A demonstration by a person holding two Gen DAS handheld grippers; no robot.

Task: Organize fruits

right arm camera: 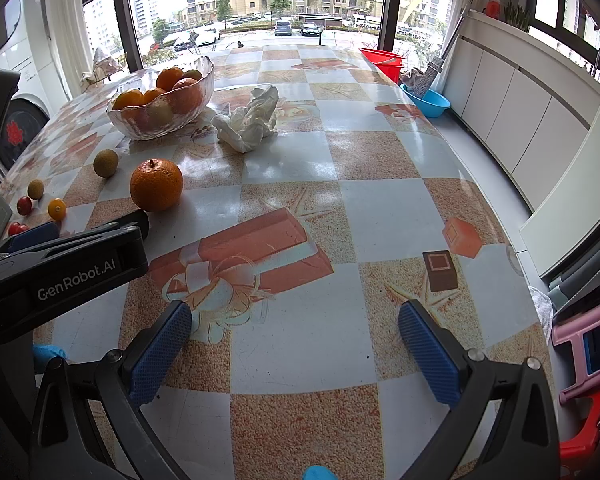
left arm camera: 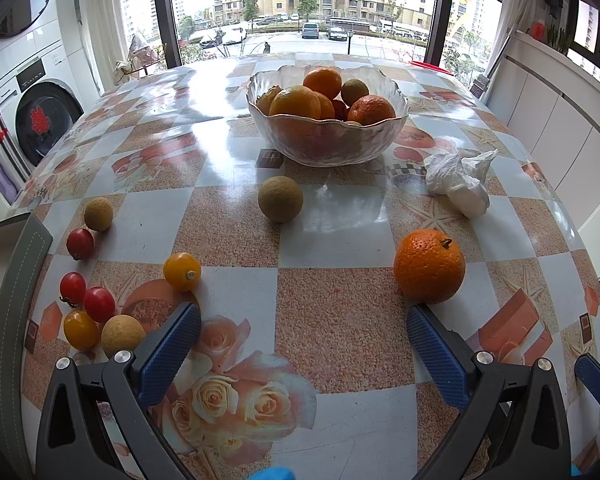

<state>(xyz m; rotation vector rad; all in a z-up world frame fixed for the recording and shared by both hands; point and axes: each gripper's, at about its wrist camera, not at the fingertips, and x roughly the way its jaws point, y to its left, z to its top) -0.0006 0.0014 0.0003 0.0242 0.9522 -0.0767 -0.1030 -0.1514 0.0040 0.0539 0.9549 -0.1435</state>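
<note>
A glass bowl (left arm camera: 384, 142) holding oranges stands mid-table, also seen as the bowl (right arm camera: 140, 128) at far left in the right wrist view. A loose orange (left arm camera: 429, 266) sits just beyond the right finger of my left gripper (left arm camera: 304, 316), which is open and empty. A tan round fruit (left arm camera: 280, 199) lies ahead. At the left lie a yellow tomato (left arm camera: 182, 271), red tomatoes (left arm camera: 99, 304), another yellow tomato (left arm camera: 80, 329) and small tan fruits (left arm camera: 98, 213). My right gripper (right arm camera: 296, 320) is open over bare tablecloth; the orange (right arm camera: 156, 186) is far to its left.
A crumpled white bag (left arm camera: 458, 180) lies right of the bowl. A washing machine (left arm camera: 40, 116) stands left of the table. White cabinets (right arm camera: 520, 112), red bins (right arm camera: 382, 60), a blue basin (right arm camera: 430, 100) and a pink stool (right arm camera: 584, 344) are to the right. The left gripper's body (right arm camera: 60, 268) crosses the right wrist view.
</note>
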